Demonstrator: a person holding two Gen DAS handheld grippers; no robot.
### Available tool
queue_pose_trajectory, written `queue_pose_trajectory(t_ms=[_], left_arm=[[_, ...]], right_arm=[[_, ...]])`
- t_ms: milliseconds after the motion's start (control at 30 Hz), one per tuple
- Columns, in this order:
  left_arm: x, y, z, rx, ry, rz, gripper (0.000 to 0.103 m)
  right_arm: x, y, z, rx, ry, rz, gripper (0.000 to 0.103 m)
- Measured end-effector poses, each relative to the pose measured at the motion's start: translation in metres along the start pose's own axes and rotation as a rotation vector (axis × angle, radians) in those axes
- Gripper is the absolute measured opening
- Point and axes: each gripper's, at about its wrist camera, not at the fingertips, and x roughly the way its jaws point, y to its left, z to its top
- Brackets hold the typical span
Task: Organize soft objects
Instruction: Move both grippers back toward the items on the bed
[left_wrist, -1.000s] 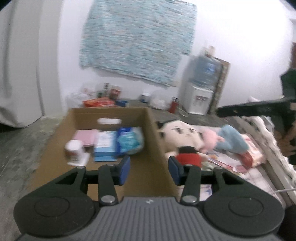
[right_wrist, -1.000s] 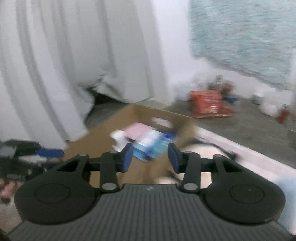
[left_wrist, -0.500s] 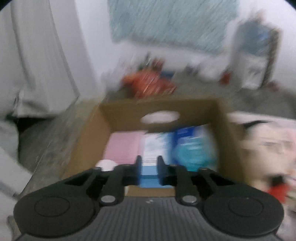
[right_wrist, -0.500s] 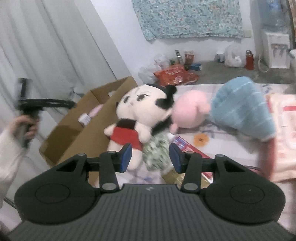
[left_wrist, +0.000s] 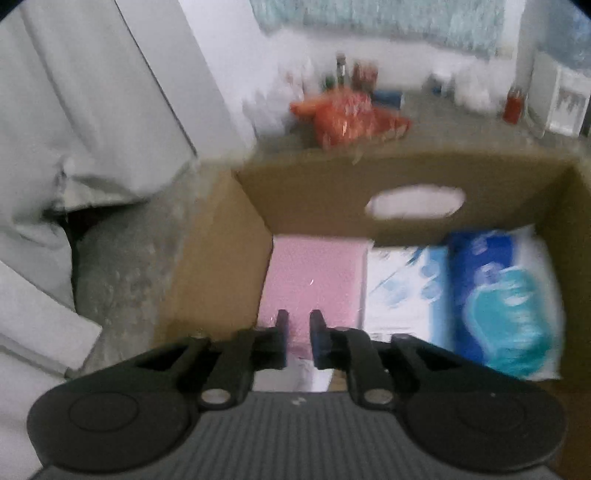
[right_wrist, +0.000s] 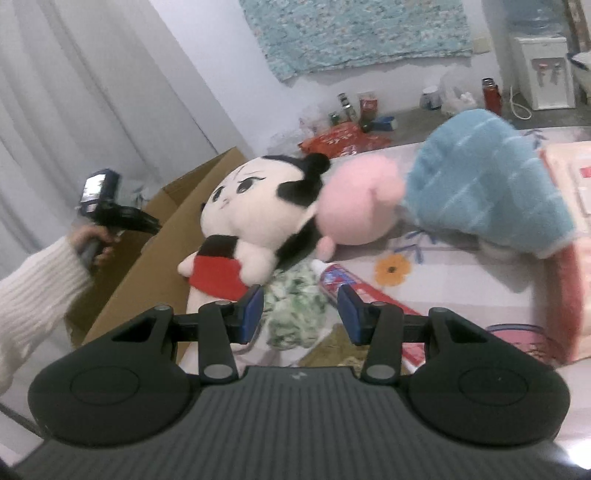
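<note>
My left gripper (left_wrist: 298, 318) hangs over an open cardboard box (left_wrist: 369, 168), tilted down at a pink pack (left_wrist: 314, 269). Its jaws stand a narrow gap apart and are opening, with nothing between them. My right gripper (right_wrist: 301, 309) is open just above a green-and-white patterned cloth (right_wrist: 291, 295) on the bed. Beyond the cloth lies a big-headed doll in a red dress (right_wrist: 251, 206), then a pink plush (right_wrist: 354, 199) and a blue striped plush (right_wrist: 480, 184). A toothpaste tube (right_wrist: 343, 280) lies by the right fingertip.
The box also holds a white-and-blue pack (left_wrist: 402, 288) and a blue tissue pack (left_wrist: 509, 295). In the right wrist view a white sleeve (right_wrist: 33, 280) reaches over the box (right_wrist: 155, 258) left of the bed. Red bag (left_wrist: 347, 114), bottles and curtain stand behind.
The left gripper swung left and down over the box and its jaws narrowed from wide apart. The right gripper turned from the curtain and box and came down close over the toys on the bed.
</note>
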Motion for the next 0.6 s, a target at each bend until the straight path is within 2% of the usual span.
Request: queue_pose_trajectory(t_ms=[67, 133, 200, 267, 333, 400, 467, 533, 600], left_arm=[[-0.035, -0.007, -0.007, 0.001, -0.076, 0.005, 0.024], [-0.071, -0.022, -0.014, 0.047, -0.154, -0.009, 0.029], [-0.116, -0.043, -0.033, 0.107, -0.247, -0.060, 0.038], [-0.156, -0.067, -0.054, 0.159, -0.305, -0.153, 0.043], [-0.188, -0.093, -0.075, 0.190, -0.325, -0.288, 0.045], [-0.206, -0.121, -0.089, 0.240, -0.321, -0.396, 0.045], [-0.214, -0.153, -0.103, 0.304, -0.312, -0.466, 0.045], [-0.215, -0.181, -0.115, 0.348, -0.314, -0.504, 0.041], [-0.211, -0.204, -0.130, 0.365, -0.329, -0.534, 0.040]], right_arm=[[-0.007, -0.004, 0.000, 0.007, -0.020, -0.010, 0.044], [-0.015, -0.007, 0.002, -0.010, -0.027, -0.017, 0.044], [-0.024, -0.009, 0.003, -0.027, -0.043, -0.030, 0.046], [-0.030, -0.015, 0.004, -0.009, -0.041, -0.027, 0.048], [-0.038, -0.022, 0.003, 0.000, -0.033, -0.010, 0.051], [-0.041, -0.027, -0.001, -0.009, -0.024, -0.030, 0.063], [-0.037, -0.028, -0.002, -0.022, -0.006, -0.063, 0.063], [-0.040, -0.027, -0.005, -0.044, 0.004, -0.045, 0.063], [-0.049, -0.026, -0.014, -0.075, -0.009, -0.037, 0.067]])
